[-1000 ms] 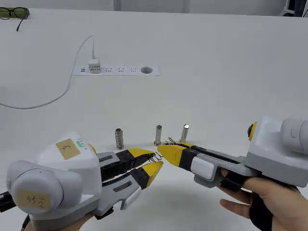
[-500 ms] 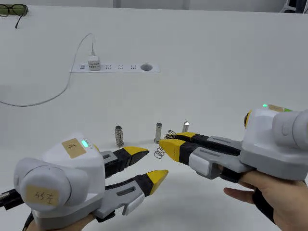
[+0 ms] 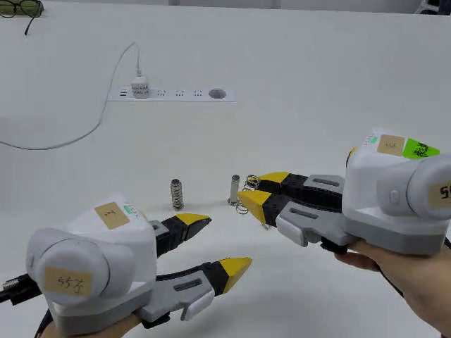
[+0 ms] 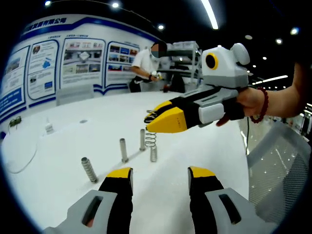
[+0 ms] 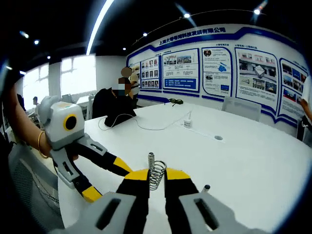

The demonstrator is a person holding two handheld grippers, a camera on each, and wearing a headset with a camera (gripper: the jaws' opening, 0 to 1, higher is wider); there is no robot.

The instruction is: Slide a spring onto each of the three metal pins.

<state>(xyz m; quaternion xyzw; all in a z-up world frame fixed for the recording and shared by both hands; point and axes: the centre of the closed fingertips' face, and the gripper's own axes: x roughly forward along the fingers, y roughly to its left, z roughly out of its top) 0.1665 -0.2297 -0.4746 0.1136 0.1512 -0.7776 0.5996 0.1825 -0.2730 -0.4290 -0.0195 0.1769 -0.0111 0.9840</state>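
Three metal pins stand in a row on the white table. The left pin (image 3: 176,194) (image 4: 89,169) wears a spring. The middle pin (image 3: 235,189) (image 4: 124,149) is bare. My right gripper (image 3: 248,190) (image 5: 156,174) (image 4: 155,122) is shut on a spring (image 5: 157,175) right beside the middle pin, and the third pin (image 5: 206,187) stands at its right. A second spring (image 3: 242,208) (image 4: 151,140) is just under its tips; whether it hangs or rests, I cannot tell. My left gripper (image 3: 220,243) (image 4: 161,172) is open and holds nothing, nearer to me than the pins.
A white power strip (image 3: 169,94) with a plugged-in charger and cable lies further back. Dark glasses (image 3: 17,8) sit at the far left corner. Broad bare table (image 3: 338,91) surrounds the pins. A person stands at the back of the room.
My left gripper has opened, let go of the spring it held by the right gripper's tips, and drawn back. The right gripper has moved with its spring towards the middle pin.
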